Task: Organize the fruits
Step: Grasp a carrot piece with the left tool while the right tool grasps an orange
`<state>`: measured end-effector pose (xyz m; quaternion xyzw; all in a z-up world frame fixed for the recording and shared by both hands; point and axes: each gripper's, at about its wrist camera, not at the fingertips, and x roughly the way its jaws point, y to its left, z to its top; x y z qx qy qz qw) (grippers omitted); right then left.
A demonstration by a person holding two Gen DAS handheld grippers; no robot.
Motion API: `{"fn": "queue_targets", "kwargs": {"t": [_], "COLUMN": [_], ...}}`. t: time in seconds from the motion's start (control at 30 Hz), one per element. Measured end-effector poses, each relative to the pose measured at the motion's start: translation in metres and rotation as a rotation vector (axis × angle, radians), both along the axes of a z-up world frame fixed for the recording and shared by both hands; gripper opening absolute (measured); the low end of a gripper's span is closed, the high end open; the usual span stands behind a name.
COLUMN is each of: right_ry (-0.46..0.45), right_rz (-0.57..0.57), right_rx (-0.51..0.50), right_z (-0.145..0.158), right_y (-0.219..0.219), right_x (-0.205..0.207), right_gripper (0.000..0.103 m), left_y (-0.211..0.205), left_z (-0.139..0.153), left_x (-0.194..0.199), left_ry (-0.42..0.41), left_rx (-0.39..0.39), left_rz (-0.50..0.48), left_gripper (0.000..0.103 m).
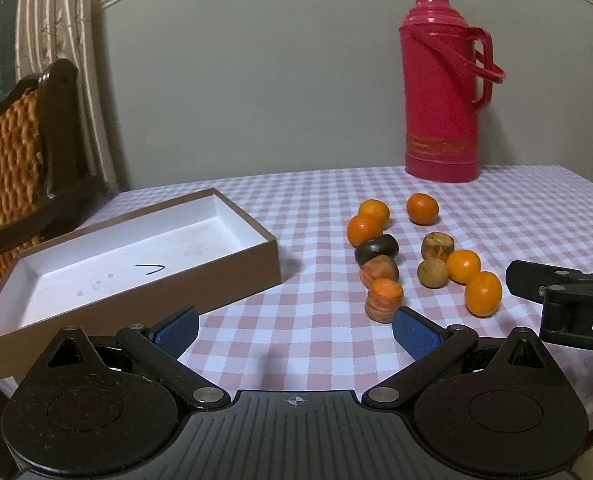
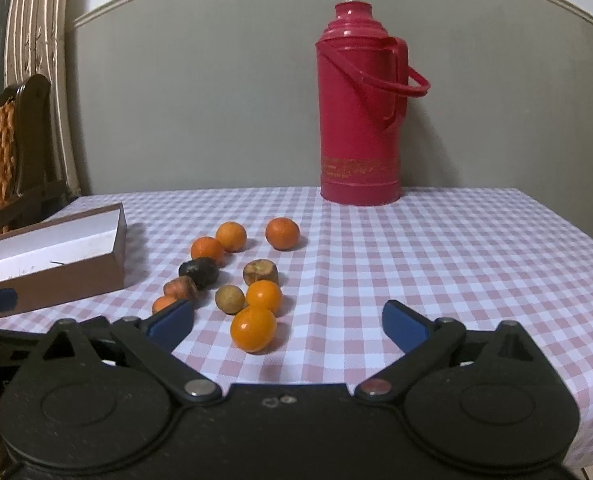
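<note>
You had a checked tablecloth (image 2: 436,248) under everything, pink and white, smooth with a slight sheen, perhaps wipe-clean vinyl rather than woven cloth. The flask (image 2: 358,120) was glossy red plastic with a dull gold printed band. Your box (image 1: 136,256) looked like cardboard, matt brown outside, white paper-lined and scuffed inside. The oranges (image 2: 253,329) had shiny, finely dimpled peel; the shrivelled fruits (image 1: 383,300) beside them were dull, rough and wrinkled. The chair (image 1: 28,152) showed dark polished wood around coarse woven cane. Both grippers' bodies were matt black plastic with bright metal pivot pins, and the pads (image 1: 414,334) were textured blue rubber.
</note>
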<state>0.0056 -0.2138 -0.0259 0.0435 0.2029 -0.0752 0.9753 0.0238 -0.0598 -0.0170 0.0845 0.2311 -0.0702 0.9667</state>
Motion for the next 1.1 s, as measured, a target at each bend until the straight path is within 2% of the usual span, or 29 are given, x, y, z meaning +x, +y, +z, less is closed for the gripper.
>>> {"fn": "queue_targets", "kwargs": {"t": [0.1, 0.27, 0.33, 0.37, 0.53, 0.67, 0.8, 1.0, 1.03, 1.1], "right_ry": [0.016, 0.055, 0.065, 0.064, 0.067, 0.088, 0.092, 0.100, 0.101, 0.108], "right_rz": [-0.004, 0.010, 0.019, 0.021, 0.038, 0.064, 0.073, 0.076, 0.076, 0.076], "right_rx": [0.010, 0.019, 0.029, 0.029, 0.032, 0.066, 0.085, 0.112, 0.112, 0.112], "right_z": [0.000, -0.002, -0.003, -0.003, -0.002, -0.004, -0.005, -0.008, -0.009, -0.010], "right_y": [-0.004, -0.008, -0.008, -0.008, -0.008, -0.008, -0.008, -0.009, -0.009, -0.009], "right_x": [0.005, 0.014, 0.016, 0.016, 0.020, 0.028, 0.035, 0.039, 0.040, 0.041], "right_gripper": [0.091, 0.076, 0.069, 0.068, 0.064, 0.049, 0.044, 0.043, 0.043, 0.042], "left_y": [-0.004, -0.016, -0.020, -0.022, -0.027, -0.031, -0.039, -0.047, -0.048, -0.047], "left_z": [-0.002, -0.007, -0.008, -0.009, -0.016, -0.019, -0.023, -0.026, -0.026, -0.027], "left_x": [0.007, 0.014, 0.017, 0.019, 0.030, 0.034, 0.037, 0.044, 0.046, 0.049], "left_ry": [0.014, 0.012, 0.013, 0.024, 0.074, 0.085, 0.085, 0.095, 0.095, 0.101], "left_rx": [-0.009, 0.020, 0.025, 0.032, 0.017, 0.015, 0.022, 0.008, 0.001, -0.025], "left_rz": [-0.020, -0.051, -0.064, -0.073, -0.086, -0.105, -0.129, -0.149, -0.149, -0.153], "left_gripper": [0.103, 0.103, 0.091, 0.079, 0.073, 0.052, 0.047, 0.047, 0.045, 0.035]}}
